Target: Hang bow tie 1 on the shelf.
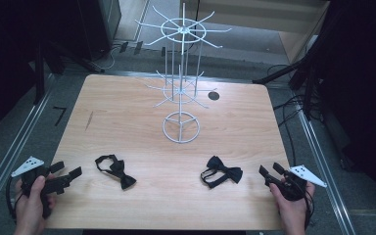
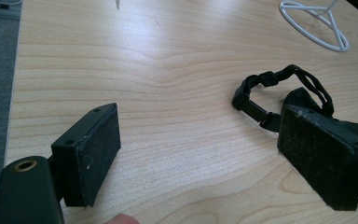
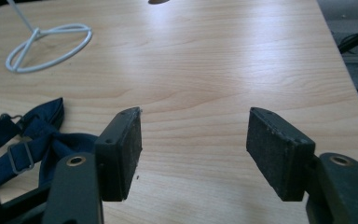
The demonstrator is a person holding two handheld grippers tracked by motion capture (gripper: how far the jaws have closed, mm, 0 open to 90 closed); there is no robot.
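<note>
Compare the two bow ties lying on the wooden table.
The black bow tie lies on the left, near the left tongs; the dark navy bow tie lies on the right, near the right tongs. The black one's bow points toward the near edge, the navy one's toward the right. Both lie flat with looped straps, untouched.

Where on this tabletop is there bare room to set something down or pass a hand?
Free: the wide left stretch of the table above the black bow tie, the right side past the white wire rack, and the front strip between the two ties. Crowded: the middle back, around the rack's base and hooks. The navy bow tie lies close to the right gripper.
</note>
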